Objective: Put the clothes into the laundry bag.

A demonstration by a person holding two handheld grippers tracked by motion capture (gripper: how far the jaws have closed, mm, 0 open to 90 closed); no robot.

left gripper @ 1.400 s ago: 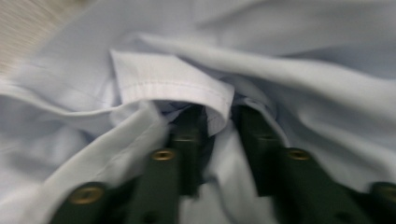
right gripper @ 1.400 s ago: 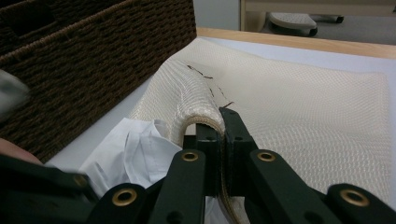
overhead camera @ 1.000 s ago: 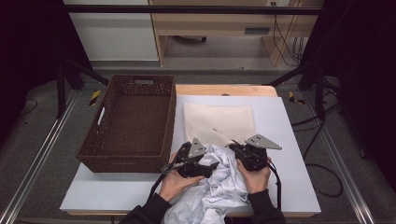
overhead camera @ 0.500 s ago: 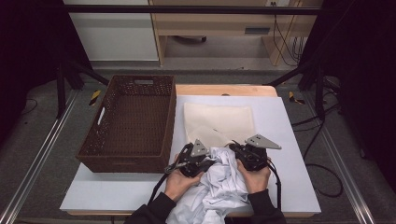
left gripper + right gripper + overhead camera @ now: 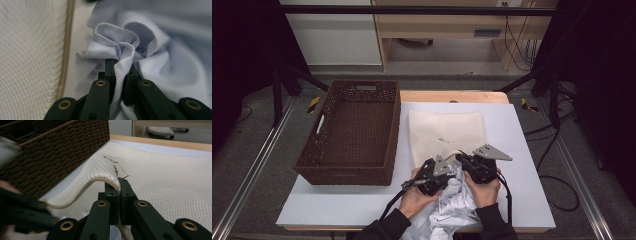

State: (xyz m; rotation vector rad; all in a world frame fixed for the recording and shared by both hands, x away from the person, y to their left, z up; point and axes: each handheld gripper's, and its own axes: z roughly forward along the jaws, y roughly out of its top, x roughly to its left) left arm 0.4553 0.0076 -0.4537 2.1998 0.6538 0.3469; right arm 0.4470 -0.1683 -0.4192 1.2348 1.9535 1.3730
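Observation:
A crumpled pale blue shirt (image 5: pixel 457 205) lies at the table's front edge between the person's hands. My left gripper (image 5: pixel 451 170) sits at its upper edge. Its jaws have just been closing, and in the left gripper view (image 5: pixel 121 65) they pinch a bunched fold of the shirt (image 5: pixel 117 45). A cream woven cloth (image 5: pixel 444 130) lies flat in the middle of the table. My right gripper (image 5: pixel 460 158) is shut on the cloth's near edge; in the right gripper view (image 5: pixel 119 186) that edge (image 5: pixel 100 173) arches up off the table between the pads.
A dark brown wicker basket (image 5: pixel 347 170) stands on the left of the white table top (image 5: pixel 522 150), with its wall (image 5: pixel 50 152) close to the lifted cloth. Cables trail from both grippers toward the person. Bare table lies right of the cloth.
My left gripper moved right and slightly down onto the shirt, and its jaws went from wide open to shut on a fold. The right gripper kept still, holding the cloth edge.

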